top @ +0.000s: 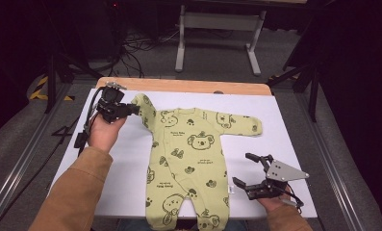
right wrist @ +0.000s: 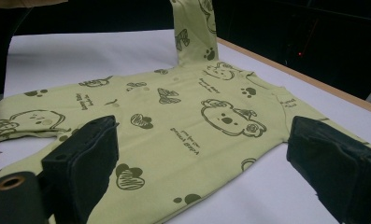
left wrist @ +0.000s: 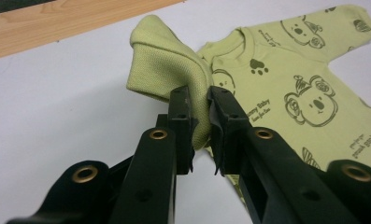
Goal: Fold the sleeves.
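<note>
Up close, left gripper (left wrist: 199, 116) pinches sleeve (left wrist: 167, 70); right gripper (top: 252, 171) agape.

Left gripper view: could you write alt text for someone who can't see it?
The left gripper pinches the cuffed sleeve of a light green baby romper printed with koalas and paw marks. The romper lies on a white table cover, with a wooden table edge beyond.

Overhead light fell evenly on the white tabletop (top: 131, 159), leaving the surrounding room dark. Shadows stayed soft. Both close views were slightly grainy, their nearest black jaws blurred.
</note>
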The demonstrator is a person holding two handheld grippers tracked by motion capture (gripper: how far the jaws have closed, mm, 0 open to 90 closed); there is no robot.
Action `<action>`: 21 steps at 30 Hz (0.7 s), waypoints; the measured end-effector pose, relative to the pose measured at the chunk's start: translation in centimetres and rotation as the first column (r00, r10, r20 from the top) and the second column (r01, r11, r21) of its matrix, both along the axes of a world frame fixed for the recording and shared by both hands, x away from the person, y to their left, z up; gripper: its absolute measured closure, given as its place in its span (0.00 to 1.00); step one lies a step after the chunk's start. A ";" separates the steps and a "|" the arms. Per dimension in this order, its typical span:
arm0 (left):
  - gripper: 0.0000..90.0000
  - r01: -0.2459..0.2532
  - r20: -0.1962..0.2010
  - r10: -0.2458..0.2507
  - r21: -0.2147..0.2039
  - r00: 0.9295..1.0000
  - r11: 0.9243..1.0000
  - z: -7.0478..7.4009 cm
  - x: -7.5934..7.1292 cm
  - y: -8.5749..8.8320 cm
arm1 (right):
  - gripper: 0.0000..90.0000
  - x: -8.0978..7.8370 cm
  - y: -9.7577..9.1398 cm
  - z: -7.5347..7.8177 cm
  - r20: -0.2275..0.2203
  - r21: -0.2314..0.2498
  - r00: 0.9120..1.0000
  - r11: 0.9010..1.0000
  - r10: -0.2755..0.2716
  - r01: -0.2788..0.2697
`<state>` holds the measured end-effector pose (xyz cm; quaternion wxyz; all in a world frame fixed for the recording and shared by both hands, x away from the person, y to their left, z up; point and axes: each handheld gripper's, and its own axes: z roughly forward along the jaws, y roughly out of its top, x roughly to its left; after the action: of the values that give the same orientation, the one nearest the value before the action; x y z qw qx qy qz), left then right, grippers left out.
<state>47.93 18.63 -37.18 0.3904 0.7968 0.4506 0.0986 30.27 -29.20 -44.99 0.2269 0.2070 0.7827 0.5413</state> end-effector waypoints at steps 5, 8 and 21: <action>0.89 0.013 0.009 -0.013 -0.014 1.000 1.000 0.2 0.3 -1.1 | 0.11 0.0 0.0 0.0 -0.001 0.001 1.000 1.000 0.002 -0.002; 0.88 0.029 0.005 -0.029 -0.025 1.000 0.999 0.3 0.5 -2.0 | 0.11 0.0 0.0 0.0 -0.002 0.006 1.000 1.000 0.002 -0.002; 0.88 0.084 0.006 -0.084 -0.032 0.996 0.996 -0.3 1.6 -6.3 | 0.11 -0.2 -0.4 0.1 0.001 0.020 1.000 1.000 0.012 -0.012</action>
<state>49.52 12.29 -37.49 0.4083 0.8083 0.4172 0.0766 30.06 -29.56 -44.93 0.2219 0.2043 0.7785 0.5504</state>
